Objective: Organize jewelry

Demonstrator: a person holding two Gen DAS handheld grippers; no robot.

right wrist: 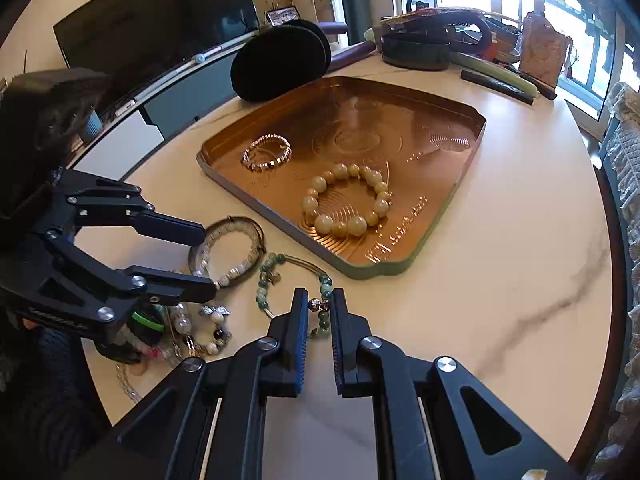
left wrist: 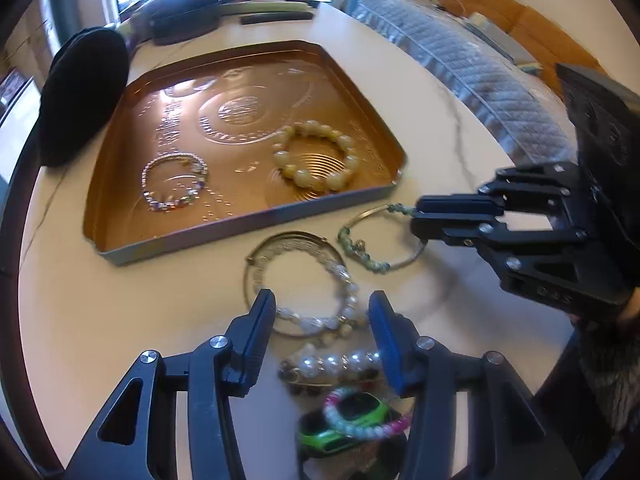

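Green bead bangle (right wrist: 320, 312): a thin wire hoop strung with green beads, flat on the tabletop (right wrist: 500, 264), just off the near edge of the tray; in the left wrist view it lies at (left wrist: 380, 236).
Right hand-held gripper (right wrist: 319, 316): jaws nearly together and clenched on the bangle's beaded stretch with a small silver charm; in the left wrist view its tips (left wrist: 416, 220) meet the hoop at 3 o'clock.
Left hand-held gripper (left wrist: 322, 312): about half open, released, holding nothing; its fingers straddle the near arc of the clear bead bracelet (left wrist: 304, 292), with no pad pressing on it that I can tell.
Clear bead bracelet: a double ring of pale beads and wire, at 8 o'clock of the green bangle, just beside it.
Jewelry heap: a pearl strand (left wrist: 340, 360) and a pink and white bead ring (left wrist: 360, 420) over a green toy car (left wrist: 344, 424), between the left fingers, toward 6 o'clock.
Tray (left wrist: 240, 232): a shallow gold tin at 12 o'clock of the bangles, holding a yellow bead bracelet (left wrist: 316, 156) at its right and a thin multicoloured bracelet (left wrist: 176, 184) at its left, well apart.
Edges and room: bare tabletop at 3 o'clock of the tray up to the round rim; a black pouch (left wrist: 80, 92) at 10 o'clock of the tray.
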